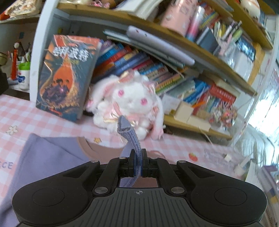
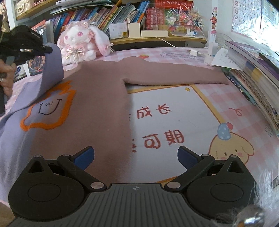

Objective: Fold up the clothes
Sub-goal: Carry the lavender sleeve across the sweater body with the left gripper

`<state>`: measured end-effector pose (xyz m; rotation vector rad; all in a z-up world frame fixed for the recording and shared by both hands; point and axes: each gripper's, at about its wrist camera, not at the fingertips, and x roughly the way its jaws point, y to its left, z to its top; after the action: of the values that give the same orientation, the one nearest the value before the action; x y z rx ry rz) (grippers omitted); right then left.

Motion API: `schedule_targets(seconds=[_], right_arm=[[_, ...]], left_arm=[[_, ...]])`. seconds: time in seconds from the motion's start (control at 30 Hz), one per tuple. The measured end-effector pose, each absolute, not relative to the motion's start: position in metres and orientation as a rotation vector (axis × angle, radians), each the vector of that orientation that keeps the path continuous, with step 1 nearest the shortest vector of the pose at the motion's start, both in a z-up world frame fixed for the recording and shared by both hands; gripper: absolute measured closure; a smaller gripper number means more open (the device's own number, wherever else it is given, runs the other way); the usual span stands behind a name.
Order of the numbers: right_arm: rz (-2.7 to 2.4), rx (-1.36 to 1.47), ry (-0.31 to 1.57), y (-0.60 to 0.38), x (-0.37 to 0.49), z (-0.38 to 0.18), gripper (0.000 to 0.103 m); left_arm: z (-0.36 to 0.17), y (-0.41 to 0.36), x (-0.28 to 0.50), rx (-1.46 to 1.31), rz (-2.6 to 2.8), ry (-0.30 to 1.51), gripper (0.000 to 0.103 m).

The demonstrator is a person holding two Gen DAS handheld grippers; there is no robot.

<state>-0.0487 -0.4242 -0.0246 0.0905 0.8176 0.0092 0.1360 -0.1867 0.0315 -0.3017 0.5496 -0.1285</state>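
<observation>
With the left hand-held gripper [image 1: 137,164] clamped on the lilac ribbed sleeve cuff [image 1: 129,138] and the right hand-held gripper [image 2: 136,157] wide and empty, the sleeve is best laid flat across the brown-and-lilac knitted sweater [image 2: 97,104].

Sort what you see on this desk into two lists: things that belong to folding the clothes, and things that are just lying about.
Part of the job:
- sweater, brown and lilac
- its lilac sleeve, lifted
- left gripper, shut on the cuff
- right gripper, open

Just lying about:
- plush rabbit
- books
- charger
- desk mat
</observation>
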Motion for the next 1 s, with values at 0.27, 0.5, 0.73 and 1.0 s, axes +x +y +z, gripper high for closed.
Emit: schedule_targets(seconds=[0.27,0.5,0.73,1.0], right_arm=[[0.004,0.087,0.828,-0.429,-0.049,-0.025,0.000],[0.014,0.091,0.825,-0.430,-0.047,-0.025,0.000],[0.042,0.105,0.854,-0.421,-0.040,-0.030,0.000],[0.029,0.112,0.884,-0.408,-0.043,-0.031,0.005]], left_arm=[[0.002,-0.224,0.144,-0.246,-0.228,0.742,0.073],[0.012,-0.196,0.080,-0.129,-0.228,0.678,0.051],[0.009,-0.092,0.003,-0.095,0.098,0.684,0.051],[-0.011,-0.024,-0.030,-0.189,0.202,0.741,0.051]])
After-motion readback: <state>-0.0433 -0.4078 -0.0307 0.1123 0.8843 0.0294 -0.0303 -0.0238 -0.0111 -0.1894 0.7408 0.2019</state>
